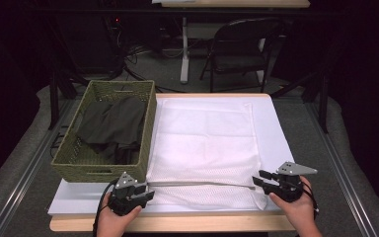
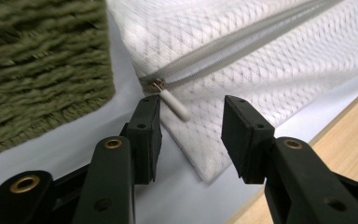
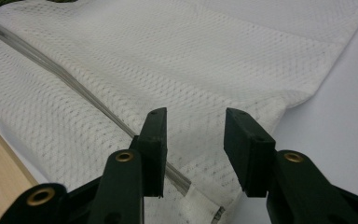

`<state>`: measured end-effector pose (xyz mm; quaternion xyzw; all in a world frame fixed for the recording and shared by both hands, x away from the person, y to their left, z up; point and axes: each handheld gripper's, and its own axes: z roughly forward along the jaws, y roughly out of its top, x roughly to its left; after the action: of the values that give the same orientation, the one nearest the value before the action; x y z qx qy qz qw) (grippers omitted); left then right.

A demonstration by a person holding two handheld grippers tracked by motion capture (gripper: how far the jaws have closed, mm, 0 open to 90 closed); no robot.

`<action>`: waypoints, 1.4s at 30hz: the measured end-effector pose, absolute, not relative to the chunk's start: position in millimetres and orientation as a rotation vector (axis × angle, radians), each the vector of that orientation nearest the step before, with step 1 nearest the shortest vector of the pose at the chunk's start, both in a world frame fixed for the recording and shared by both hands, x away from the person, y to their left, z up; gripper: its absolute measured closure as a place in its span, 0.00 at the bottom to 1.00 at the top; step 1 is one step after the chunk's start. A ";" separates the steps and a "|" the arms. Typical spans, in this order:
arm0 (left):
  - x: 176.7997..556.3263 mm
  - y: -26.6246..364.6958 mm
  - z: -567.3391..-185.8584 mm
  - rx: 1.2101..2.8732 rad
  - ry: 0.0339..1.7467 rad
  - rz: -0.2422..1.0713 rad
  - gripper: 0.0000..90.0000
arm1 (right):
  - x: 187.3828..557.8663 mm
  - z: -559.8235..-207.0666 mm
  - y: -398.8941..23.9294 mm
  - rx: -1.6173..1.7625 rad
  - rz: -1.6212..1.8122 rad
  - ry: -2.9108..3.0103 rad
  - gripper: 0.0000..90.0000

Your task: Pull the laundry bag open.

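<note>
Gaping a moderate way apart, the left gripper (image 2: 191, 135) sat at the near left corner of the white mesh bag (image 1: 205, 143), and nothing was pinched between its black pads; the jaws stood released, with the bag's corner lying on the sheet in the gap between them. Just off the tip of one jaw lay the little white zipper pull (image 2: 176, 106), so close that contact could not be told either way, and it hung from the metal slider at the end of the grey zipper (image 2: 242, 44). Over on the other side, the right gripper (image 3: 195, 149) was let go as well, its jaws standing apart above the bag's near right corner, where the zipper (image 3: 74, 88) ran in under one jaw and ended at a stitched tab; neither pad pressed the fabric. From the high view, both hands came in at the near edge of the table (image 1: 177, 223), the left gripper (image 1: 147, 190) and the right gripper (image 1: 257, 178) facing each other along the zipper line (image 1: 202, 184), which stretched between them. Farther back, the bag lay flat and spread over the white sheet (image 1: 276, 128) covering the tabletop. Beside it on the left, touching or just beside its edge, stood the green woven basket (image 1: 148, 128) with dark cloth (image 1: 111, 123) heaped inside. Beyond the table, a dark folding chair (image 1: 239, 49) stood on the floor.
</note>
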<state>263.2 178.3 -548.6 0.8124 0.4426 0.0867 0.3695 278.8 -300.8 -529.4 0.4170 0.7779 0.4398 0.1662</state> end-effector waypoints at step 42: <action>238.6 178.1 -546.1 2.149 1.108 0.225 0.98 | 276.5 -530.3 -292.3 1.120 1.249 2.239 0.69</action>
<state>238.6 178.1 -546.1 0.8293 0.4274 0.0868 0.3492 276.5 -292.3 -530.3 0.3943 0.7886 0.4399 0.1708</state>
